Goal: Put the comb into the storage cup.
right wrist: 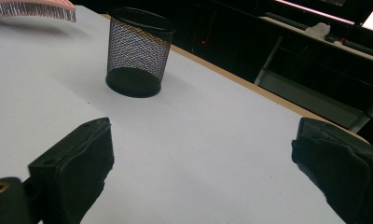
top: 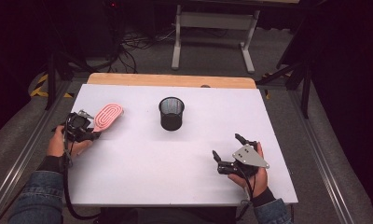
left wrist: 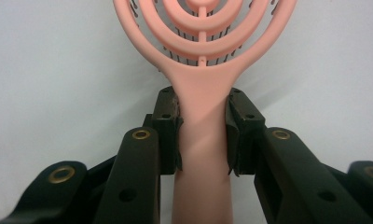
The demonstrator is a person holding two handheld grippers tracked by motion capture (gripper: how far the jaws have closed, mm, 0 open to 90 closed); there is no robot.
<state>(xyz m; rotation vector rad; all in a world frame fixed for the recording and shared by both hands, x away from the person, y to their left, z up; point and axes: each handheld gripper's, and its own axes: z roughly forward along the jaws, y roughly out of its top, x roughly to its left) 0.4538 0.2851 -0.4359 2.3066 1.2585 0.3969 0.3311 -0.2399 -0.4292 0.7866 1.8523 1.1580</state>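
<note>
— Table (top: 142,186) first: white top, wooden strip along the far edge, and what stands on it?

— A black mesh cup (top: 171,113), upright, near the middle toward the far side, with nothing touching it.

— And the arms?

— Both forearms in denim sleeves come in from the near edge. The left hand (top: 58,142) sits at the table's left side, wrist low, pointing its left gripper (top: 92,133) up and to the right. The right hand (top: 254,170) rests near the right front corner, its right gripper (top: 227,150) aimed up-left toward the cup, well short of it.

— The brush?

— The pink brush (top: 108,116) lies left of the cup, well apart from it, head toward the far side. In the left gripper view the two black jaws are clamped on its handle just below the head, one pad on each side, and the handle (left wrist: 202,154) runs back between them.

— And the right one?

— Jaws spread wide, nothing between them but bare table.
</note>
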